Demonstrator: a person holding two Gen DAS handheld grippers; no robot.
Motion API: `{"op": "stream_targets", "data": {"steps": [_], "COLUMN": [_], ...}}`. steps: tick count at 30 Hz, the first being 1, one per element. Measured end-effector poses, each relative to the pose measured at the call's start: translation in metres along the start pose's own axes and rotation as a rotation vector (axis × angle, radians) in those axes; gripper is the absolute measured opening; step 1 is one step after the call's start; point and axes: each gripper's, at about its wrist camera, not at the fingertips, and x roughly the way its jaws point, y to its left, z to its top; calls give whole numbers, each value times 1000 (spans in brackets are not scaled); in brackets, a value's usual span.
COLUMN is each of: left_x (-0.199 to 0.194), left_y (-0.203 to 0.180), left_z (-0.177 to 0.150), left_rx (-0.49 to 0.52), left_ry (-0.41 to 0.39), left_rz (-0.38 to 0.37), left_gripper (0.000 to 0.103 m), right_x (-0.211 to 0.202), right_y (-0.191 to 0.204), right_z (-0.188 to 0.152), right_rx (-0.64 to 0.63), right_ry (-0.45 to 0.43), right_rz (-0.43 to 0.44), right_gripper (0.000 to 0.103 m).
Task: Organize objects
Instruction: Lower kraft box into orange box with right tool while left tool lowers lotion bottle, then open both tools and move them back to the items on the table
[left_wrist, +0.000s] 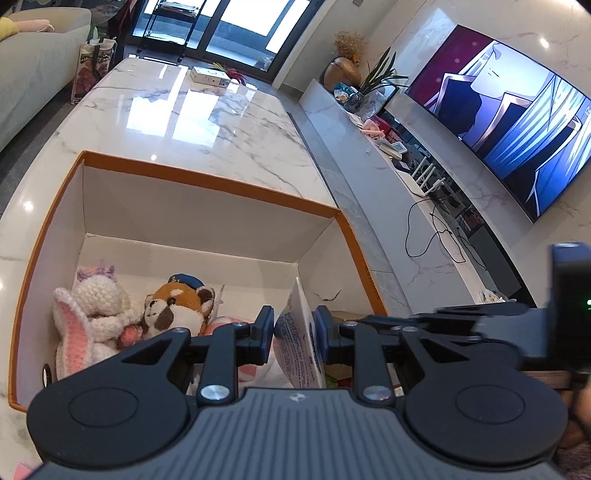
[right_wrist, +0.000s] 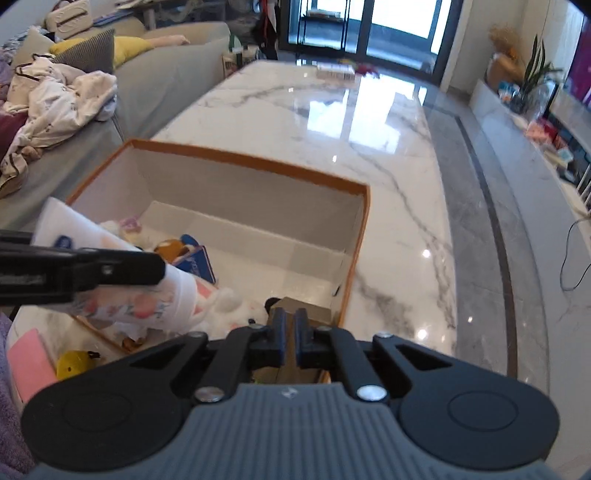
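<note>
Looking along the left wrist view: left hand-held gripper (left_wrist: 293, 328) narrowed on an upright white pack (left_wrist: 299, 343) with blue print, blue pads pressing both faces, held over the near part of an open box (left_wrist: 207, 181) with orange rim and white inside. Box stands on a marble table (left_wrist: 207, 122). On the box floor at left: crocheted white bunny (left_wrist: 92, 314) with pink ears, touching a plush red panda (left_wrist: 177, 306) in a blue cap. Part of the right hand-held gripper (left_wrist: 480, 325) enters from the right edge. Small white carton (left_wrist: 208, 75) at the table's far end; TV (left_wrist: 509, 118) lit on the wall

Right wrist view: right hand-held gripper (right_wrist: 288, 332) with jaws nearly together, nothing between the pads, over the box's near right corner above a brown item (right_wrist: 306, 310) inside; whether it touches cannot be told. Left hand-held gripper (right_wrist: 162, 271) at left holding the white pack (right_wrist: 110, 251). Yellow toy (right_wrist: 74, 363) and pink card (right_wrist: 26, 362) on the table outside the box. Sofa (right_wrist: 166, 85) with laundry beyond
</note>
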Motion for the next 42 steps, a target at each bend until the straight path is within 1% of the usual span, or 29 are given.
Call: {"op": "stream_targets", "data": {"steps": [2, 3, 5, 7, 8, 10, 13, 15, 18, 22, 23, 24, 26, 27, 28, 30, 32, 36, 39, 42], "left_x": [2, 3, 6, 8, 9, 11, 15, 17, 21, 23, 20, 17, 10, 5, 1, -7, -13, -14, -9, -2], "left_y": [1, 2, 4, 6, 7, 9, 8, 1, -14, -26, -27, -26, -22, -19, -14, -3, 10, 25, 27, 26], "left_z": [0, 0, 0, 0, 0, 1, 3, 5, 6, 3, 2, 1, 0, -1, -1, 0, 0, 0, -3, -9], "left_rx": [-3, -6, -13, -19, -22, -34, -56, -51, -11, 34, 44, 54, 70, 68, 58, 21, -18, -63, -59, -46], "left_ry": [5, 8, 15, 20, 23, 28, 43, 50, 47, 60, 61, 64, 72, 72, 71, 76, 92, 110, 124, 144], "left_rz": [0, 0, -1, -1, -2, -9, -65, -103, -117, -102, -94, -80, -43, -22, 0, 34, 59, 86, 90, 112], "left_gripper": [27, 27, 27, 27, 27, 27, 27, 27, 27, 26, 27, 27, 28, 29, 32, 38, 52, 52, 52, 52], "right_x": [15, 22, 29, 32, 32, 28, 7, -12, -31, -42, -42, -42, -41, -40, -38, -35, -32, -28, -30, -32], "right_y": [-1, 0, 5, 13, 15, 16, 7, -2, -15, -25, -26, -28, -29, -28, -27, -24, -21, -17, -18, -17], "right_z": [-2, -3, -4, -5, -5, -5, -5, -7, -16, -31, -35, -40, -49, -52, -54, -58, -60, -62, -62, -64], "right_rx": [-5, -12, -35, -66, -77, -70, -23, 25, 112, 167, 177, 187, 202, 203, 204, 207, 206, 206, 215, 214], "right_ry": [30, 44, 55, 59, 61, 56, -17, -82, -125, -141, -139, -136, -132, -137, -140, -146, -148, -160, -165, -172], "right_rz": [-24, -36, -21, -36, -39, -36, -36, -30, -27, -33, -28, -17, 3, 13, 22, 37, 44, 45, 58, 56], "right_gripper": [4, 0, 0, 0, 2, 2, 3, 9, 11, 11, 14, 19, 28, 29, 30, 36, 37, 38, 39, 40]}}
